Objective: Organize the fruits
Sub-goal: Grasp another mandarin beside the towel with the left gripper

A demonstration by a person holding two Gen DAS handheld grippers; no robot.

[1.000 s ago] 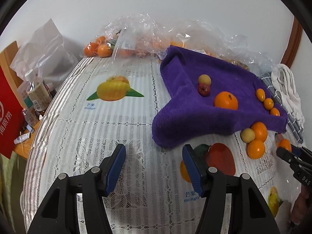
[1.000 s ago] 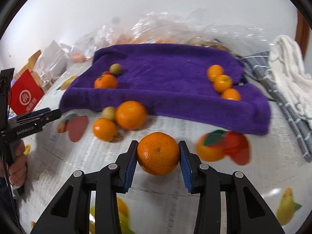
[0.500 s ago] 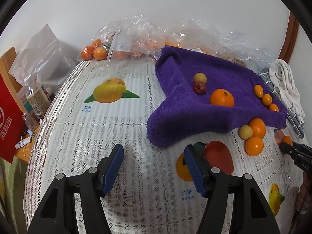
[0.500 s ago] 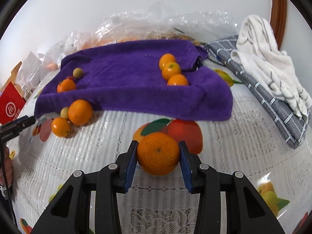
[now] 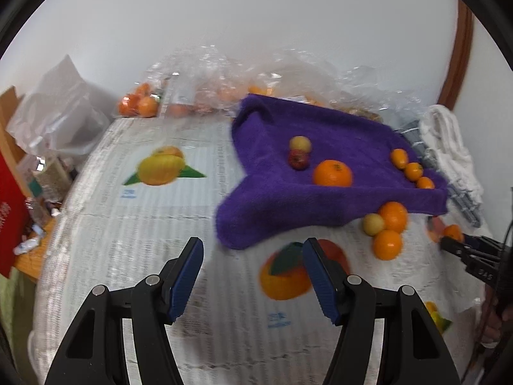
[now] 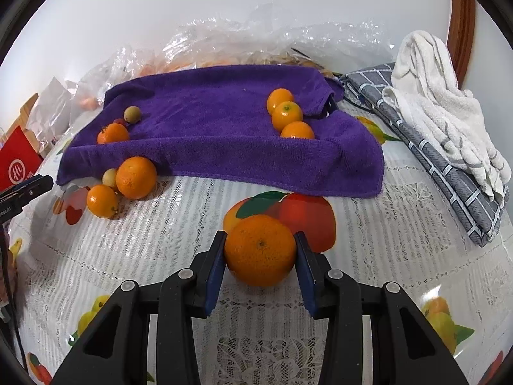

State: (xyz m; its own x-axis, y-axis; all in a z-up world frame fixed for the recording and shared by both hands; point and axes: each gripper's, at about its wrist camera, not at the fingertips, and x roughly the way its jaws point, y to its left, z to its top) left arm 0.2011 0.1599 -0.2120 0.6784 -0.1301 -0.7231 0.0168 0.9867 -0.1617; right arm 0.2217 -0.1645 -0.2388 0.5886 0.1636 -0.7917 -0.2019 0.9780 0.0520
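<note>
Lace tablecloth point(image 6: 160, 250) printed with fruit is covering the table. Nearest, the right gripper point(image 6: 260, 258) is tilting down toward it, its blue pads clamping a large orange point(image 6: 260, 250) just above the cloth. The left gripper point(image 5: 253, 276) is angling down likewise, its jaws standing half apart with nothing between them. Beyond, two oranges and a pale fruit point(image 6: 110, 176) are sitting together at the edge of a purple towel point(image 6: 208, 118), which is carrying three small oranges point(image 6: 286, 112) in a row.

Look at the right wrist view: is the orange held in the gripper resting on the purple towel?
No: the orange sits clamped in the right gripper over the printed tablecloth, short of the purple towel.
</note>
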